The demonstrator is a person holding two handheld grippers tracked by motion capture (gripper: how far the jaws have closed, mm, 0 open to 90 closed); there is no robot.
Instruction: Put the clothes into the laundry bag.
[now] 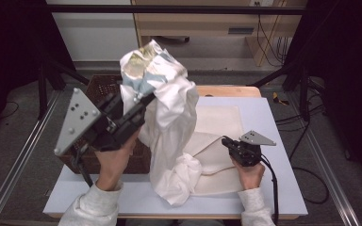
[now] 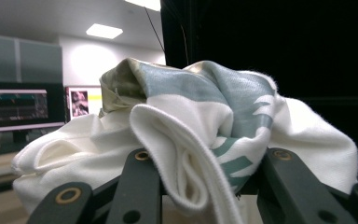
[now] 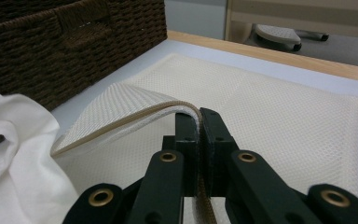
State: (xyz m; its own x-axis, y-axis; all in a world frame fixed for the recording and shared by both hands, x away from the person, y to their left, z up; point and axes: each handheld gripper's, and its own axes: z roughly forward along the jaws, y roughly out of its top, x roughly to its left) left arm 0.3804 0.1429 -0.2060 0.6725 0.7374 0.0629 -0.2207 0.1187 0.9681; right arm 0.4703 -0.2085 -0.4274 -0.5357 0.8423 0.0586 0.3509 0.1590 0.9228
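Near edge first: the right gripper (image 1: 227, 142) is clamped tight on the lifted edge of the cream mesh bag (image 3: 279, 107), which lies flat on the table (image 1: 283, 188). To its left and higher, the left gripper (image 1: 139, 106) is clenched on the white garment (image 1: 172, 136), hoisted above the bag's mouth. Behind sits the wicker basket (image 3: 74, 42).

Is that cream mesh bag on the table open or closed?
Partly open: the right gripper pinches the mesh bag edge, lifting its top layer.
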